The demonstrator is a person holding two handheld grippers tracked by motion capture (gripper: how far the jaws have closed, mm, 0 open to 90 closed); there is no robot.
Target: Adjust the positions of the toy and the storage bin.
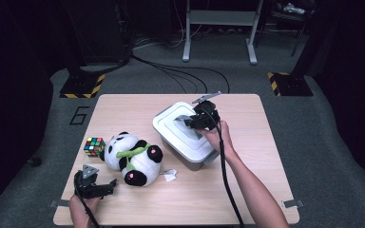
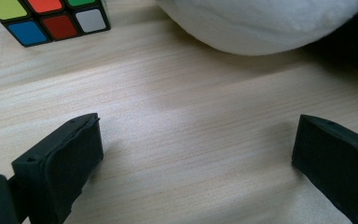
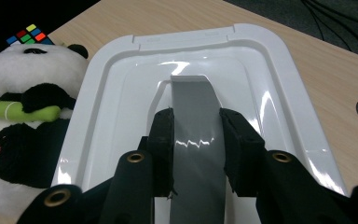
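Right of centre in the high view, the white storage box [image 1: 186, 137] is seen lying askew on the wooden table [image 1: 247, 190], with its white lid [image 3: 279, 74] pressed on and a grey handle [image 3: 196, 121] running down the lid's recessed middle. The right gripper [image 1: 193, 121] is clamped on that handle, 1 black jaw against each long edge, as is shown at lower centre of the right gripper view. The lid is judged to be stiff, glossy plastic, light but slippery, so the raised handle is taken as the best place to hold; a grip on the smooth rim would probably slide. Should the lid be snapped tight, the whole box may be lifted along with it, and a steadying press on a corner would then be needed. At the lower left of the high view, the left gripper [image 1: 108, 186] is held low over bare wood with its jaws wide apart and nothing between them. Just above it lies the panda plush [image 1: 132, 157], soft and easily squeezed, best taken around the body, with the small colour cube [image 1: 94, 146] just beside its head at the left. The cube is judged hard and light, with flat faces suited to 2 pads.
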